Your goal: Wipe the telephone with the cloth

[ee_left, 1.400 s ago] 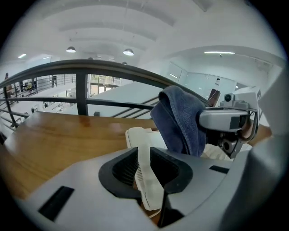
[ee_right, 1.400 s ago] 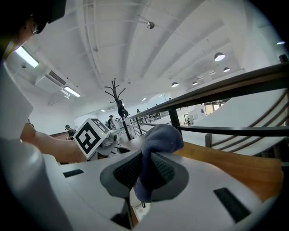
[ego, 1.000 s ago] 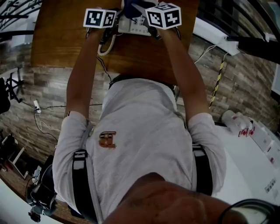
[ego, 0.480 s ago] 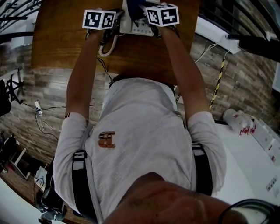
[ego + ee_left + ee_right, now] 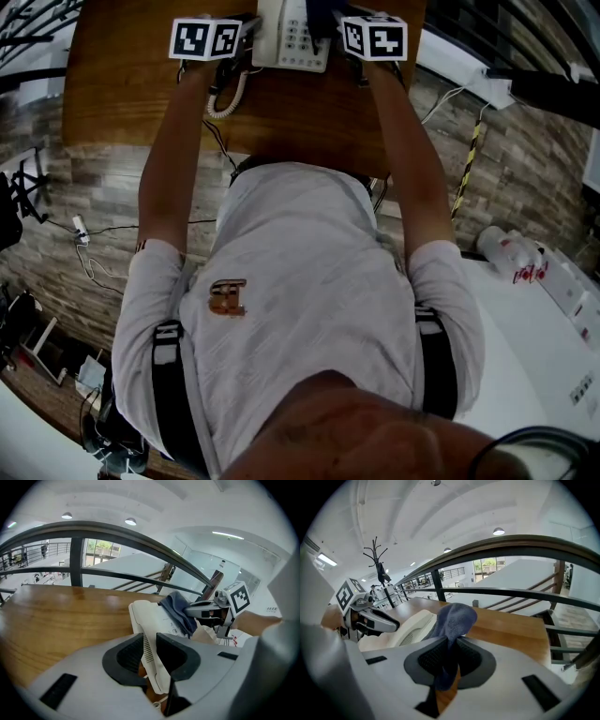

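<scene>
Mid-wipe, the left gripper (image 5: 150,652) clamped the telephone (image 5: 146,615) by its edge while the right gripper (image 5: 449,660) pinched the blue cloth (image 5: 457,618), likely due another pass.

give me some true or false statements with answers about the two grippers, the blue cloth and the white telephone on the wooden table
1. The right gripper is shut on the blue cloth. True.
2. The left gripper is open with nothing between its jaws. False: its jaws are closed on an edge of the white telephone.
3. The white telephone rests on the wooden table. True.
4. The blue cloth lies flat on the wooden table, far from the white telephone. False: it is held by the right gripper, bunched over the telephone.
</scene>
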A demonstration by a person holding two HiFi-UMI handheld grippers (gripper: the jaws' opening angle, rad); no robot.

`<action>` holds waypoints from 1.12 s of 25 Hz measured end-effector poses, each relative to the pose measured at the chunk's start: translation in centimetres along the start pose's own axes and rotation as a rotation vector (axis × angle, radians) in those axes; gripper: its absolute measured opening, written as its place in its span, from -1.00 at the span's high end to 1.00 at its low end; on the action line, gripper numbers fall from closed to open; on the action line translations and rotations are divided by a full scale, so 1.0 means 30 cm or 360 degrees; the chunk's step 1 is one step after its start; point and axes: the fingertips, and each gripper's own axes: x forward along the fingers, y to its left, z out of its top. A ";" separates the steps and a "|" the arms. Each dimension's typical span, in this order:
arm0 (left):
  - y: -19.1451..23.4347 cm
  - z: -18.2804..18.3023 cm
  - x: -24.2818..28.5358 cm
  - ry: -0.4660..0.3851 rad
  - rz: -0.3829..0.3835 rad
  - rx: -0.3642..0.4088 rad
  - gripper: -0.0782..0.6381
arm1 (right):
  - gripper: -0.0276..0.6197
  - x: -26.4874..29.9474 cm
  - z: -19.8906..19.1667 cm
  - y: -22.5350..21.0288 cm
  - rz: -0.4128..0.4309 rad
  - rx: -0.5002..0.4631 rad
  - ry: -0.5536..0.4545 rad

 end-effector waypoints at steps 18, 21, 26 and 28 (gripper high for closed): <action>-0.013 0.004 0.018 -0.0011 -0.0030 -0.0040 0.53 | 0.73 -0.115 0.083 0.324 0.0467 0.0173 -0.0252; -0.014 0.007 0.022 -0.0009 -0.0032 -0.0037 0.52 | 0.73 -0.085 0.064 0.361 0.0518 0.0230 -0.0216; -0.011 0.006 0.021 -0.0005 -0.0023 -0.0031 0.52 | 0.73 -0.024 0.009 0.377 0.0495 0.0271 -0.0144; -0.008 0.005 0.017 -0.0005 -0.0021 -0.0029 0.52 | 0.73 -0.006 -0.006 0.367 0.0434 0.0257 -0.0121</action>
